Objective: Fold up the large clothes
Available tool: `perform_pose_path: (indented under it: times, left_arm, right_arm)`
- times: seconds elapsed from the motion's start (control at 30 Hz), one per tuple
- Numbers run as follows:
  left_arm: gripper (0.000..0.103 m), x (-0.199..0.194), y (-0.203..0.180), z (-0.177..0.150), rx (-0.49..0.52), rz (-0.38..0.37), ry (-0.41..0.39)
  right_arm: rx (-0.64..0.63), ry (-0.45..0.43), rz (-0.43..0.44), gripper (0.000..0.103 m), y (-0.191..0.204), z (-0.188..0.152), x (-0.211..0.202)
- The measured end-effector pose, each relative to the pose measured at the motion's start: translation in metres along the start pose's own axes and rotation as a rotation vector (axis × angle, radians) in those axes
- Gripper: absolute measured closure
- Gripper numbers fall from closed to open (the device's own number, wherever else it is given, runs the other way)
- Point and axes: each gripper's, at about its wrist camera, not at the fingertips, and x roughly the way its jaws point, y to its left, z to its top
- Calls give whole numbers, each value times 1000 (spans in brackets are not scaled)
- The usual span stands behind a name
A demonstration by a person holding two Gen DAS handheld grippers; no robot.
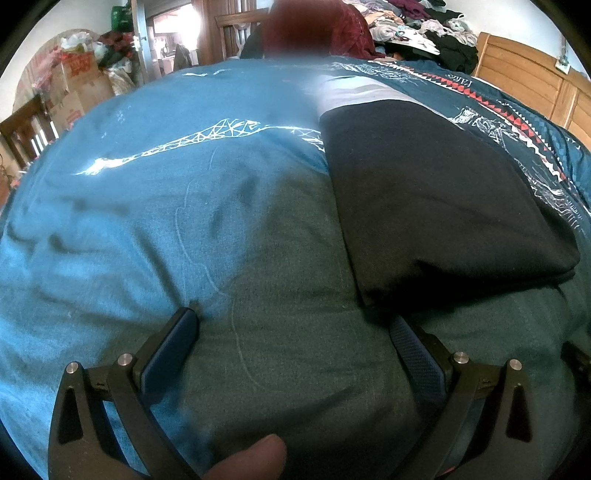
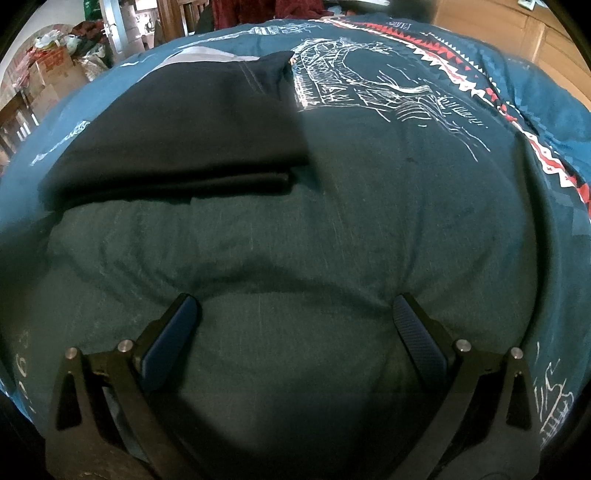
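A black garment (image 1: 436,199) lies folded flat on the teal bedspread (image 1: 129,229); the right wrist view shows the black garment (image 2: 177,133) at upper left with its folded edge facing me. My left gripper (image 1: 295,325) is open just in front of the garment's near corner, fingers pressed into the bedding. My right gripper (image 2: 295,310) is also open, fingers resting on the bedspread (image 2: 369,206) below and to the right of the garment. Nothing sits between either pair of fingers. A fingertip (image 1: 255,458) shows at the bottom of the left wrist view.
A grey-white cloth (image 1: 351,92) lies beyond the black garment. A pile of loose clothes (image 1: 424,26) heaps at the far side, by a wooden headboard (image 1: 524,81). Cardboard boxes and bags (image 1: 77,81) stand at the far left, near a wooden chair (image 1: 26,129).
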Motion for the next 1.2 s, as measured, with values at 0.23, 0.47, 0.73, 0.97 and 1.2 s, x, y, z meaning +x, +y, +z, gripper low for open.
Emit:
perform_pose_path:
  times: [0.23,0.47,0.73,0.97,1.2]
  left_arm:
    - [0,-2,0,0,-1,0,-1]
    - [0,-4,-4,10,9,21,33]
    - [0,-115,-18,53,23,35,-166]
    - [0,-267,-38,95,-4,-16,-334]
    - [0,-343,-47,105,-20,-63,-422]
  right_arm:
    - [1,-4,0,0,-1,-1,0]
    - [-18,9,-13,0,1,4,-3]
    - [-37,-142,-10,0,23,33,-98]
    - [-52,-453,6,0,55,78,-250]
    - [-92,-593,-48,0,79,91,-325]
